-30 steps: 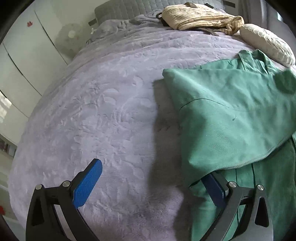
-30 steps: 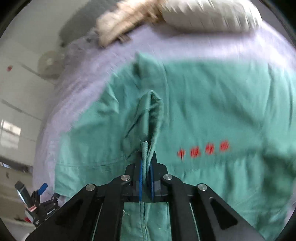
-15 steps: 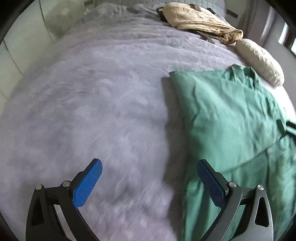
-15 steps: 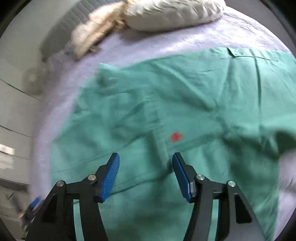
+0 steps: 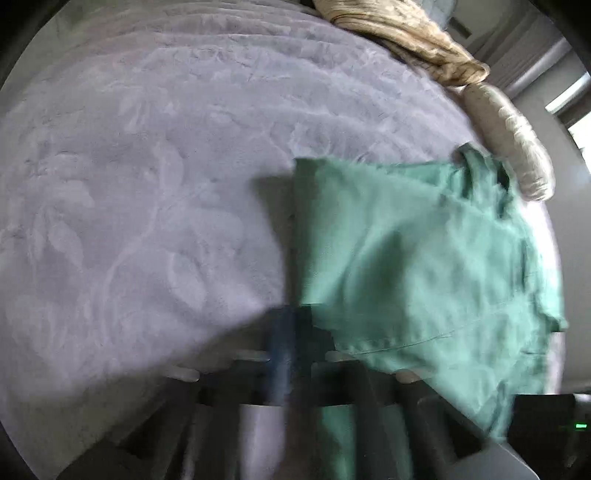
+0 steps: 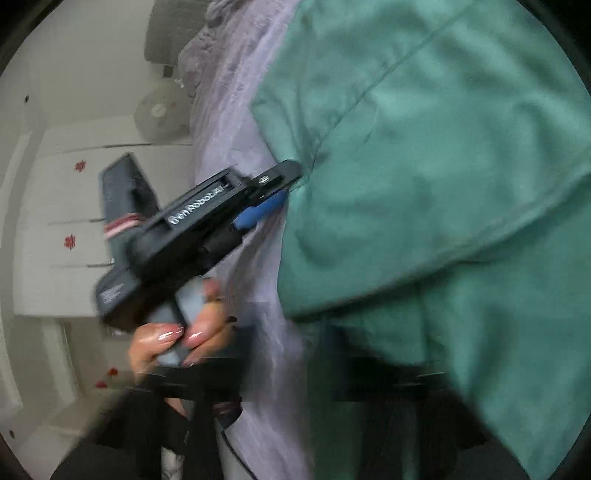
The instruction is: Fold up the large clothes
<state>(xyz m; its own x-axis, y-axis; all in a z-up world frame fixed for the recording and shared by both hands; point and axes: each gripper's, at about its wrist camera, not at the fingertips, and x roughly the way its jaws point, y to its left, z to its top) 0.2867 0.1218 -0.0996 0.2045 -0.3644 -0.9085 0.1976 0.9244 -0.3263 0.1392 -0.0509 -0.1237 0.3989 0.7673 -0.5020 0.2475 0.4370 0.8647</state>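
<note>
Sweeping in from the left on the left wrist camera, it's all lilac embossed bedspread. At centre the left gripper is clenched tight, right on the near left edge of the green garment. The blur is heavy, so I cannot tell whether cloth is caught between the pads. The garment lies on the right half of the bed, a folded flap on top. A pale pillow sits beyond its collar, with a tan bundle past that.

Over on the right wrist camera, a white wardrobe and a fan stand at the left. Next comes the left hand, wrapped round its gripper's handle. Low in the middle, the right gripper is smeared dark and clamped closed; nothing can be made out in it. Green cloth fills the right.
</note>
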